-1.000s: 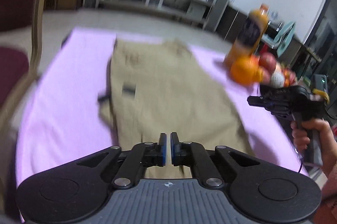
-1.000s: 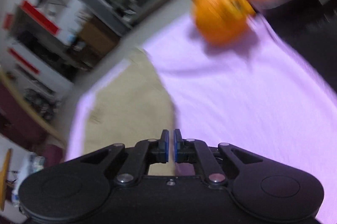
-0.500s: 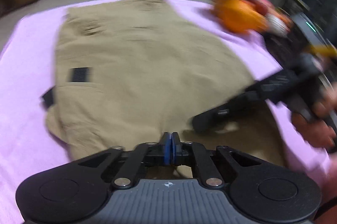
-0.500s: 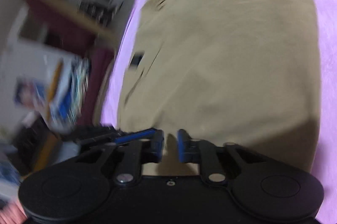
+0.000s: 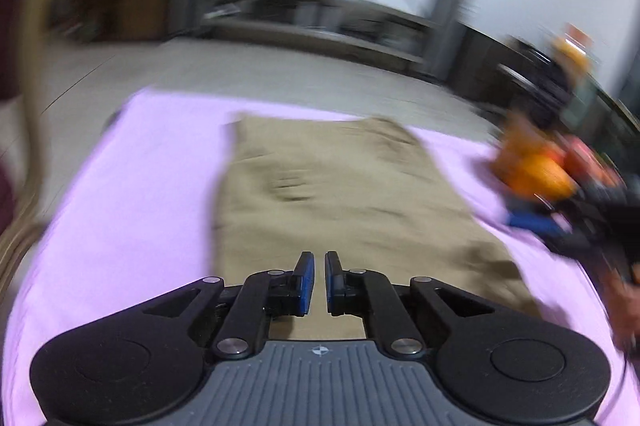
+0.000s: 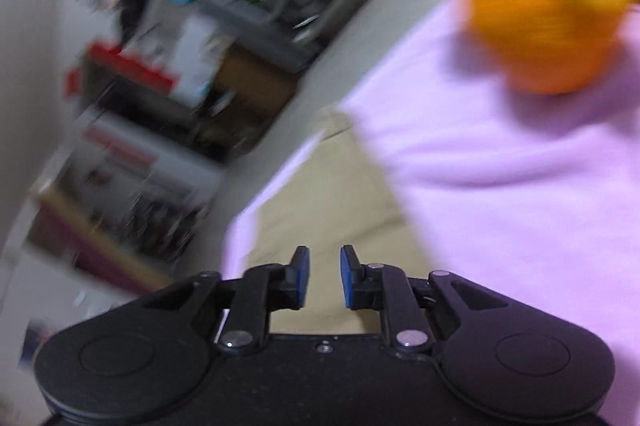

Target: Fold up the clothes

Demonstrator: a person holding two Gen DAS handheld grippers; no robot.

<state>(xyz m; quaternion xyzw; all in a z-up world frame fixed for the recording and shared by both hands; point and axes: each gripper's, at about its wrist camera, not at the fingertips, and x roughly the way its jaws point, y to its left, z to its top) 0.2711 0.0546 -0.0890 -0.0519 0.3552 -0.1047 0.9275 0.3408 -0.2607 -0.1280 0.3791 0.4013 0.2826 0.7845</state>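
A beige garment [image 5: 340,194] lies flat on the lilac cloth [image 5: 132,210] that covers the table. My left gripper [image 5: 319,278] hovers over the garment's near edge, shut to a thin slit with nothing between its blue pads. In the left wrist view my right gripper [image 5: 532,222] sits at the far right beside the fruit, blurred, with a person's hand [image 5: 624,306] on its grip. In its own view the right gripper [image 6: 324,278] is above the garment's right edge [image 6: 344,210]. Its jaws are opening and nothing is between them.
An orange [image 6: 544,14] and other fruit [image 5: 536,174] lie on the cloth's right side next to an orange-capped bottle [image 5: 572,54]. A wooden chair frame [image 5: 36,66] stands at the left. Shelves and floor lie beyond the table's far edge.
Half a second ago both grippers were low over the garment's near part. Now the right one is back by the fruit with wider jaws, and the left one has pulled back.
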